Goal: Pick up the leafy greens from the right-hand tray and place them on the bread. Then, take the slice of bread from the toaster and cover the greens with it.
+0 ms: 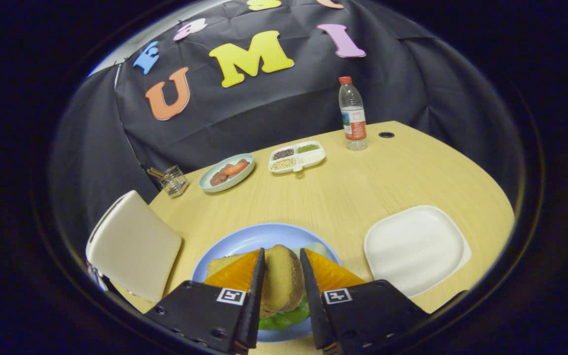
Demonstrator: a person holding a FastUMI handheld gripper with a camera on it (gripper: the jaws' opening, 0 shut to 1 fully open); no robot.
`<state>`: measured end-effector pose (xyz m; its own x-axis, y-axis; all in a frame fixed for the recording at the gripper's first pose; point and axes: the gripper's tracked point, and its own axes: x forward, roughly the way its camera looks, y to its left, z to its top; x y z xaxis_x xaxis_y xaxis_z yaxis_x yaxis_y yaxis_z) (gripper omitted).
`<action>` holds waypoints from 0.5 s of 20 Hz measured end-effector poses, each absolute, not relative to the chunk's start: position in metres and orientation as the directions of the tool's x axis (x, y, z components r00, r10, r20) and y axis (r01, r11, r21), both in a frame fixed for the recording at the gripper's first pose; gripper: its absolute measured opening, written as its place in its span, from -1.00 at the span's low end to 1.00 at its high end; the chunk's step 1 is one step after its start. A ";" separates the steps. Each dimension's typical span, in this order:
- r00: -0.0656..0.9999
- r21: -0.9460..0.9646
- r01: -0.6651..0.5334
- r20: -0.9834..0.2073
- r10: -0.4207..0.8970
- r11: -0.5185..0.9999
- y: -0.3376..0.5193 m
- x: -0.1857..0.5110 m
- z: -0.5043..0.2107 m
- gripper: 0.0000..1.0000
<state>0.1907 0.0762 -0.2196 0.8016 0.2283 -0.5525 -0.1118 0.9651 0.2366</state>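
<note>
hand-held gripper (282, 276) clamping bread slice (282, 278), over greens (286, 318), blue plate (244, 239)

The gripper (282, 296) fingers hide both flanks of the brown toasted bread slice (282, 281) — contact cannot be judged. Crinkled green leafy greens (284, 319) peek from beneath it. The sectioned white tray's (297, 157) contents are too small to identify.

a staged recording booth: black cloth wall (264, 108) behind a wooden table (353, 192) laid with dishes.
</note>
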 end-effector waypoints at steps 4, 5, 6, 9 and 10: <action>0.876 0.133 -0.046 -0.471 0.104 0.990 0.057 0.190 -0.195 -0.02; 0.895 0.121 -0.041 -0.437 0.090 0.992 0.057 0.186 -0.182 0.01; 0.916 0.109 -0.046 -0.393 0.085 0.993 0.060 0.179 -0.166 0.16; 0.960 0.061 -0.032 -0.276 0.047 0.998 0.061 0.159 -0.119 0.59; 0.973 0.053 -0.024 -0.226 0.036 0.998 0.060 0.154 -0.102 0.61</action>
<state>0.1536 0.0605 -0.1018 0.9734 0.0358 -0.2263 -0.0245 0.9983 0.0526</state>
